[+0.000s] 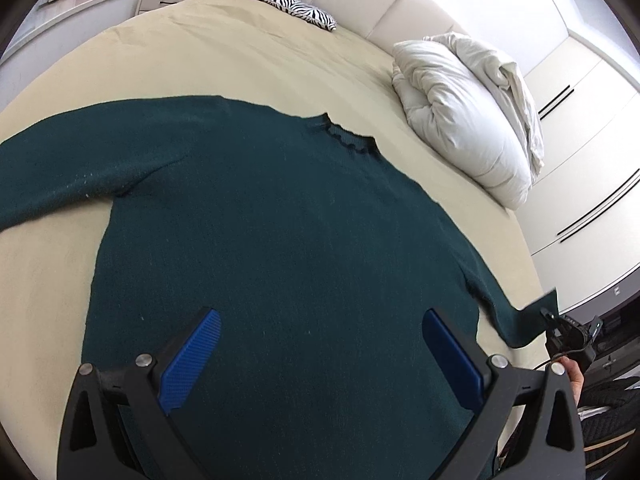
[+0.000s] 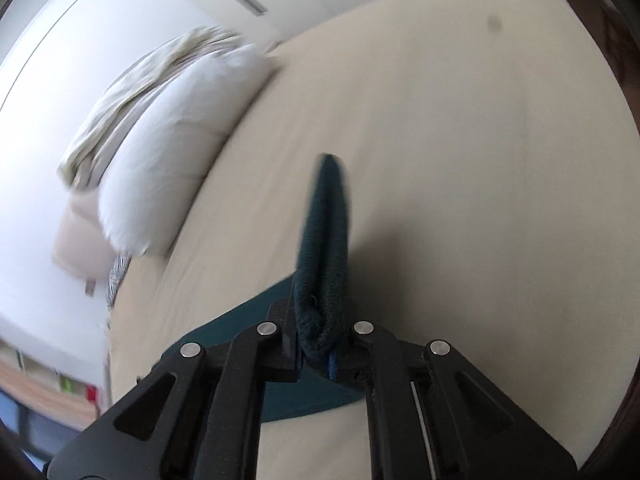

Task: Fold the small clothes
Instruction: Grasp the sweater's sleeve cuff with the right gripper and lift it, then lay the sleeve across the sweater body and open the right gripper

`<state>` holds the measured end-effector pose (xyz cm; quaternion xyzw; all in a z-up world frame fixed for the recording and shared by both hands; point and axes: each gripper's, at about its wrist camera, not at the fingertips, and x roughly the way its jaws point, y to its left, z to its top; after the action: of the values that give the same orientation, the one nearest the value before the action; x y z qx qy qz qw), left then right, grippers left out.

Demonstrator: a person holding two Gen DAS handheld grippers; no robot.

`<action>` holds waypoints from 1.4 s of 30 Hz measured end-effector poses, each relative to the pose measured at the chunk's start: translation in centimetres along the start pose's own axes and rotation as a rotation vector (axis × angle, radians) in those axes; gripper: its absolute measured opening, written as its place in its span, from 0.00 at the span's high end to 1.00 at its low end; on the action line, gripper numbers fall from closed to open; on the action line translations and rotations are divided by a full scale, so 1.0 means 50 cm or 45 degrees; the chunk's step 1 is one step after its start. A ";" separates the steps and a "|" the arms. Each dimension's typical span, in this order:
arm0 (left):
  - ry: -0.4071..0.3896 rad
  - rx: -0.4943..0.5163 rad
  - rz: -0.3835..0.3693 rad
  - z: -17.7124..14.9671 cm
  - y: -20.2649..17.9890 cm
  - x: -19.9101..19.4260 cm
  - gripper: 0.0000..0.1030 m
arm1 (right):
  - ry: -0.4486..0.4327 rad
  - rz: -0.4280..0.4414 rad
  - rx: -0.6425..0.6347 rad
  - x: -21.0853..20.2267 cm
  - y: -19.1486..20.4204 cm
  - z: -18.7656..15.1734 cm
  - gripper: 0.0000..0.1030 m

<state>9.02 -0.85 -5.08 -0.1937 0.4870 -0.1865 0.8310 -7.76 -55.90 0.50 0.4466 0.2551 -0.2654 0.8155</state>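
Note:
A dark teal knit sweater (image 1: pixel 260 220) lies spread flat on the beige bed sheet (image 1: pixel 248 64), neck towards the headboard, one sleeve stretched out to the left. My left gripper (image 1: pixel 320 334) is open, its blue pads (image 1: pixel 192 356) hovering over the sweater's lower body. My right gripper (image 2: pixel 318 320) is shut on the cuff of the right sleeve (image 2: pixel 326 240), which sticks up between the fingers. In the left wrist view the right gripper (image 1: pixel 568 332) holds that sleeve end (image 1: pixel 528 320) lifted at the bed's right edge.
A white folded duvet and pillow (image 1: pixel 464 120) lie at the bed's right side, also in the right wrist view (image 2: pixel 160 140). A zebra-print cushion (image 1: pixel 288 4) rests by the headboard. White wardrobe doors (image 1: pixel 580 140) stand to the right.

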 end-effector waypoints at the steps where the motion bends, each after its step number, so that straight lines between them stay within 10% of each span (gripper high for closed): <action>1: -0.011 -0.004 -0.010 0.005 0.004 -0.002 0.00 | 0.015 0.039 -0.079 0.006 0.056 -0.010 0.93; 7: -0.060 -0.028 -0.082 0.037 0.028 -0.011 0.04 | 0.173 0.290 -0.524 0.059 0.382 -0.166 0.93; 14: -0.017 -0.039 -0.136 0.058 0.044 0.028 0.09 | 0.517 0.390 -0.667 0.206 0.528 -0.413 0.90; 17: 0.027 -0.046 -0.158 0.064 0.040 0.065 0.09 | 0.608 0.430 -0.621 0.257 0.507 -0.468 0.75; 19: 0.056 -0.050 -0.167 0.066 0.033 0.091 0.09 | 0.615 0.455 -0.595 0.262 0.483 -0.471 0.41; 21: 0.088 -0.056 -0.183 0.068 0.020 0.121 0.09 | 0.591 0.486 -0.555 0.245 0.453 -0.452 0.31; 33: 0.216 0.100 -0.081 0.099 -0.101 0.297 0.35 | 0.571 0.479 -0.181 0.123 0.172 -0.423 0.29; 42: 0.206 0.235 0.078 0.093 -0.126 0.296 0.63 | 0.559 0.490 -0.133 0.119 0.130 -0.420 0.29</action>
<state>19.11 -12.97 -10.73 -0.0856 0.5390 -0.2200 0.8086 -2.87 -36.02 -9.43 0.4910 0.3492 0.0104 0.7980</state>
